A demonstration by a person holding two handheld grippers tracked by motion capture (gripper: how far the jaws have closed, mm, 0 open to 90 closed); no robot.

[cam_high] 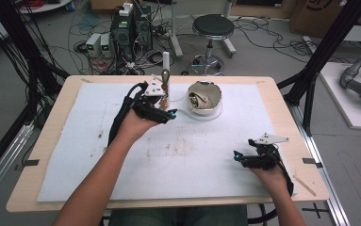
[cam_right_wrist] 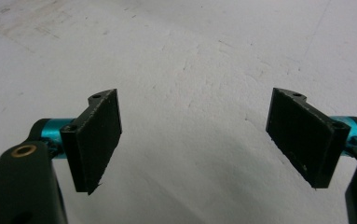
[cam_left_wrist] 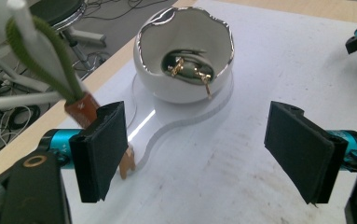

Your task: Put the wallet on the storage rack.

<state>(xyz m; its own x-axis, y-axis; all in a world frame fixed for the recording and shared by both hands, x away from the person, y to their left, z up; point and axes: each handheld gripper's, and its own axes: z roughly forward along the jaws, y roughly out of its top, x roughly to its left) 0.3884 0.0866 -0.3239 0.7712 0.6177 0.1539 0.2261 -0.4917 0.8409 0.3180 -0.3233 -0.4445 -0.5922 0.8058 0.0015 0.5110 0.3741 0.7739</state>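
Left gripper view: left claw (cam_left_wrist: 204,144) gapes wide, silver bowl (cam_left_wrist: 184,53) just ahead; right claw (cam_right_wrist: 199,140) wide over white mat (cam_right_wrist: 190,56).

The pale wooden surface (cam_high: 51,141) carries a white mat (cam_high: 206,169) smudged with faint brown stains. On it stands a round white ceramic bowl with a shiny silver rim (cam_left_wrist: 185,60); its inside mirrors small gold-coloured pieces (cam_left_wrist: 190,72). Its clear flat base (cam_left_wrist: 185,123) glints. An olive-green cord loop (cam_left_wrist: 45,51) ends in an orange-brown tab (cam_left_wrist: 83,109). The left tool (cam_left_wrist: 199,154) and the right tool (cam_right_wrist: 199,140) have matte black pads and turquoise metal fittings.
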